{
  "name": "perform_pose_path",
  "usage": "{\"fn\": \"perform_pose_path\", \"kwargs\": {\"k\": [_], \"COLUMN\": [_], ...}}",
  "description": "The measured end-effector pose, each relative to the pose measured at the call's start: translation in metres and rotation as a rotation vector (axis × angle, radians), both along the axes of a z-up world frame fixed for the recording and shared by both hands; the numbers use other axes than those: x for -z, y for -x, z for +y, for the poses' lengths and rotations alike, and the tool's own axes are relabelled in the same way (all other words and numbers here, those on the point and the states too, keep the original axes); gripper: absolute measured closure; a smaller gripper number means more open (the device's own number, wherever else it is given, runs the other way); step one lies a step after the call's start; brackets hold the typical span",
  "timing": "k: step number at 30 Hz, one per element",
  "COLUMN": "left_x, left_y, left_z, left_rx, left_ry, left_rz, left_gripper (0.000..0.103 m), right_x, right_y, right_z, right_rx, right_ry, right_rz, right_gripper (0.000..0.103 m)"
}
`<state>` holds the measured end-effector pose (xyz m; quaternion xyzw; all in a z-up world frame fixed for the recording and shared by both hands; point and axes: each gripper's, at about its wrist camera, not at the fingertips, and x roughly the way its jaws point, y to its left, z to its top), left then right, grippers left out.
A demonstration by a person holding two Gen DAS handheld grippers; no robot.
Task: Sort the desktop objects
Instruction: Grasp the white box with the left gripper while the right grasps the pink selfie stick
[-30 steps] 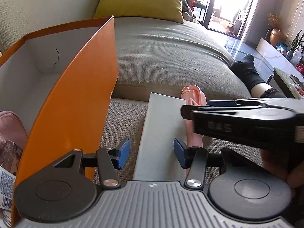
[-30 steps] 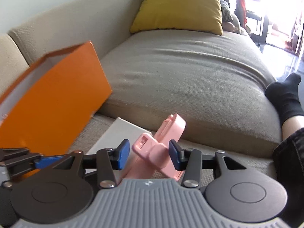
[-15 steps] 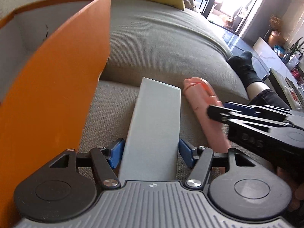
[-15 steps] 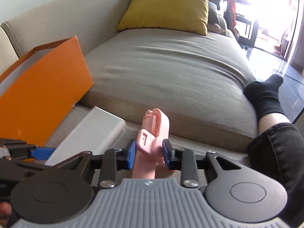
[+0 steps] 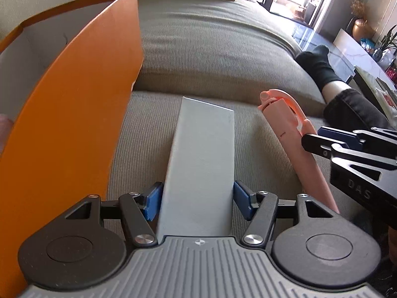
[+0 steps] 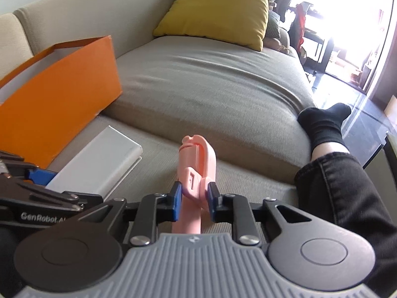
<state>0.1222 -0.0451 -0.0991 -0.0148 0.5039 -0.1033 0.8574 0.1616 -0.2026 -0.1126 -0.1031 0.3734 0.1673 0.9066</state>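
A flat silver-grey box lies on the sofa ledge. My left gripper straddles its near end, and its blue pads touch both long sides. To its right lies a long pink plastic tool with a hinged clip. My right gripper is closing its jaws on the pink tool, and the pads meet its sides. In the left wrist view the right gripper shows at the right edge. An open orange box with a white inside stands at the left.
The grey sofa seat rises behind the ledge, with a yellow cushion at its back. A person's leg in a black sock rests at the right. A low table with clutter stands further right.
The left gripper widened and came down astride the grey box. The right gripper narrowed onto the pink tool, which has swung straight and shifted right, away from the grey box.
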Motion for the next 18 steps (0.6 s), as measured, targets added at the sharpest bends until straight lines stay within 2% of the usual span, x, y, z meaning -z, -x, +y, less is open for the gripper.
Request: {"fn": "perform_pose_path", "kwargs": {"k": [8,18], "left_x": [0.003,0.000], "left_y": [0.013,0.014], "left_z": [0.008,0.028], "left_rx": [0.007,-0.059], "left_ry": [0.070,0.215], "left_rz": [0.026,0.052], "left_gripper": [0.031,0.031], "right_x": [-0.002,-0.002], "right_y": [0.009,0.006], "right_z": [-0.020,-0.030], "right_rx": [0.014,0.058], "right_ry": [-0.096,-0.167], "right_rz": [0.064,0.101], "right_gripper": [0.080,0.081]}}
